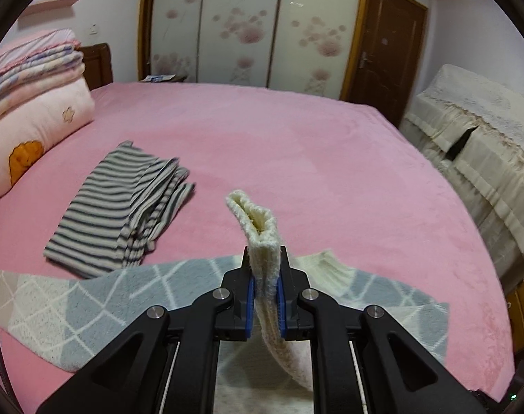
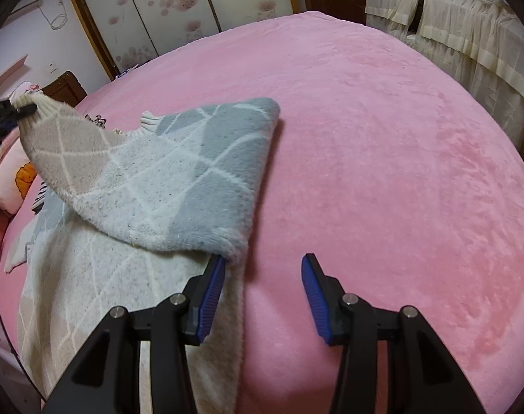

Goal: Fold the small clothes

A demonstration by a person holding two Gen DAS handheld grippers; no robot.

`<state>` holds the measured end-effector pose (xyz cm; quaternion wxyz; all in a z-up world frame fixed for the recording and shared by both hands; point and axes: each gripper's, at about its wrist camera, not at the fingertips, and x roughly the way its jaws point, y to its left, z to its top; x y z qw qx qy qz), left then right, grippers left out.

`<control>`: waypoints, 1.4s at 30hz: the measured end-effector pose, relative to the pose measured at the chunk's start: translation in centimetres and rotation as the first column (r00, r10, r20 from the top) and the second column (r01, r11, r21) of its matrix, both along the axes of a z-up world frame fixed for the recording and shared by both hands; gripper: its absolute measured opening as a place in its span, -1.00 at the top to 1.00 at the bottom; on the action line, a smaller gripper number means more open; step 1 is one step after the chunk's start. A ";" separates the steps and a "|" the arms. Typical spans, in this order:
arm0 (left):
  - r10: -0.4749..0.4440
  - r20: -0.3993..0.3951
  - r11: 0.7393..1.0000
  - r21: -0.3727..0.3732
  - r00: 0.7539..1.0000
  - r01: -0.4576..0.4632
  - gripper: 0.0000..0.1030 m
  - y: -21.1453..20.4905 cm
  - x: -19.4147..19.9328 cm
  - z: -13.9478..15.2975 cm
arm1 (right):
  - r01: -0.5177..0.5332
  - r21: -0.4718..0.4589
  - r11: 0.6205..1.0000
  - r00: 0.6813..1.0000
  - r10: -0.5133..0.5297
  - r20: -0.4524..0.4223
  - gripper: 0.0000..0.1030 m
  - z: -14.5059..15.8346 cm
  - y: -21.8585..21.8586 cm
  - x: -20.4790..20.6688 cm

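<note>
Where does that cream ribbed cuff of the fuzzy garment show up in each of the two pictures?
Left wrist view: the cream ribbed cuff stands at the centre, pinched between the left gripper fingers.
Right wrist view: cuff at the far left edge, held up above the bed.
Shared landmark: the flowered wardrobe doors behind the pink bed.

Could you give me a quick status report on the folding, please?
Left gripper shut on sweater cuff, sleeve lifted. Right gripper open beside folded sweater edge. Striped garment lies apart.
</note>
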<state>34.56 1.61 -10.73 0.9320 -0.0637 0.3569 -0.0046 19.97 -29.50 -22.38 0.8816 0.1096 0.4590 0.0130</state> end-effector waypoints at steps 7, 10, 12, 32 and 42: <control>0.046 -0.073 0.999 -0.013 0.996 -0.047 0.84 2.1 0.5 -4.6 | -0.008 -0.012 1.000 1.000 0.008 0.003 0.09 0.1 1.0 0.8; 0.052 -0.091 0.998 -0.027 0.995 -0.055 0.84 2.7 0.4 -5.7 | -0.023 -0.028 0.999 1.000 0.023 0.011 0.09 0.4 2.2 0.8; 0.051 -0.092 0.998 -0.031 0.994 -0.054 0.84 2.7 0.2 -6.1 | -0.025 -0.057 0.998 1.000 0.025 0.014 0.10 0.5 2.6 0.9; 0.083 -0.281 0.981 -0.148 0.956 -0.129 0.57 7.2 0.1 -14.1 | 0.074 -0.027 0.997 0.997 -0.073 0.012 0.75 -0.5 1.3 0.7; 0.038 -0.286 0.982 -0.168 0.958 -0.089 0.00 7.7 -0.6 -13.1 | 0.084 -0.058 0.995 0.996 -0.084 0.002 0.75 -0.6 1.7 1.0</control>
